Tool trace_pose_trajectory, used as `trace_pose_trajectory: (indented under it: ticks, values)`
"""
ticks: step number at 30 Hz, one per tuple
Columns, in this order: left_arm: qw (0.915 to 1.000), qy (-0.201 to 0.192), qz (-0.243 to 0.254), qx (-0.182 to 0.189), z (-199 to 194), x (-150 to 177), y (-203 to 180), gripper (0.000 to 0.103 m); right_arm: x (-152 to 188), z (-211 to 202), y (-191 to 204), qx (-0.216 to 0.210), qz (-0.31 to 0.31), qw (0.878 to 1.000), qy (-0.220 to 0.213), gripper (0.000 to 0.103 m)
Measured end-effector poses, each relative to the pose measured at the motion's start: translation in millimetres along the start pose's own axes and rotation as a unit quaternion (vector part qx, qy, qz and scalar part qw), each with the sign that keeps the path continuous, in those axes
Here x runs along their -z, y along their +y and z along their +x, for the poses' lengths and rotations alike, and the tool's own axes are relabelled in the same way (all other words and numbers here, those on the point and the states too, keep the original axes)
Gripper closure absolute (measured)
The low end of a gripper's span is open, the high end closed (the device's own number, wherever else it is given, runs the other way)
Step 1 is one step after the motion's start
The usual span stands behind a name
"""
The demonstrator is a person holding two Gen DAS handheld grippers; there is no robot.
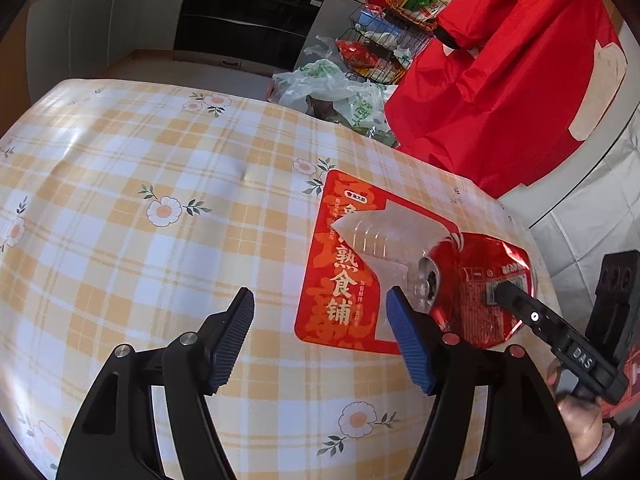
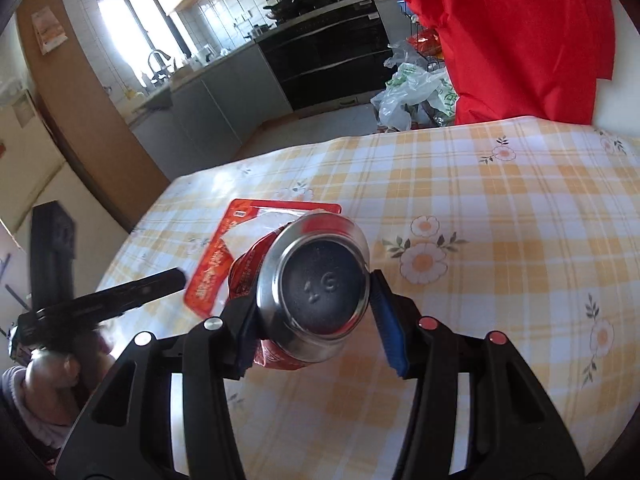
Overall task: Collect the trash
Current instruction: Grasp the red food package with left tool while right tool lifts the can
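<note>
Crushed red can (image 2: 312, 292), lower centre of the right wrist view, held just above the checked tablecloth (image 2: 500, 208). Silver base faces the lens; long axis runs away from the camera toward the upper left of the frame, top end tilted down at the red food pouch (image 2: 224, 264) behind it. In the left wrist view the can (image 1: 476, 284) sits at right centre, touching or just over the pouch's right edge.

Handling, by my guess: empty aluminium, light, thin-walled, already dented, so it gives under pressure; the smooth wall may slip. The stiffer base rim is the best purchase, and that is where it is taken.

Right gripper (image 2: 314, 316): blue pads on either side of the can near the base. Left pad pressed against the wall; right pad looks to touch the rim. Clamped on the can, I judge.

Red food pouch (image 1: 344, 264): flat, floppy film with a clear window, lying on the cloth, long axis running from lower to upper frame. Hard to pinch flat; an edge or corner is the likely hold.

Left gripper (image 1: 322, 340): jaws spread, nothing between them, right pad over the pouch's lower right corner.

Red cloth (image 1: 500, 80) and plastic bags (image 1: 332, 88) lie beyond the table, upper right.
</note>
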State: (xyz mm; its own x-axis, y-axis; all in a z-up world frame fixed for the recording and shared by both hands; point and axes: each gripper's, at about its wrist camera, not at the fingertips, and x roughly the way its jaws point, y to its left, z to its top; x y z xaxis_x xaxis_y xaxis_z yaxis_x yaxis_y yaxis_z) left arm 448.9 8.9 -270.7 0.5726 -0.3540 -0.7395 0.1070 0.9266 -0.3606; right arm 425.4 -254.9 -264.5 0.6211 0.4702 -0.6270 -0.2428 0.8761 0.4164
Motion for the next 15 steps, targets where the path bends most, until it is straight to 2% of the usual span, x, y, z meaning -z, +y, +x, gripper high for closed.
trace_pose_trajectory:
  ticks: [5, 8, 10, 14, 15]
  values:
    - [0.9997, 0.017, -0.007, 0.012, 16.2, 1.0, -6.4, 0.032, 19.8, -34.5, 1.6, 0.018, -0.008, 1.0, -0.019, 0.051]
    - [0.9991, 0.026, -0.03, 0.017, 27.4, 2.5, -3.9, 0.032, 30.2, -58.1, -5.7, 0.021, 0.014, 0.999, -0.037, 0.051]
    - [0.9986, 0.031, -0.038, 0.022, 34.4, 4.1, -6.3, 0.032, 38.5, -65.5, -7.3, 0.023, 0.02, 0.999, -0.033, 0.051]
    - [0.998, 0.048, -0.029, 0.03, 44.2, 12.6, -18.7, 0.033, 55.1, -86.8, -6.4, 0.037, 0.019, 0.998, -0.042, 0.052]
    - [0.9977, 0.054, -0.025, 0.033, 45.6, 16.5, -22.7, 0.036, 57.4, -92.0, -8.3, 0.035, 0.026, 0.998, -0.047, 0.052]
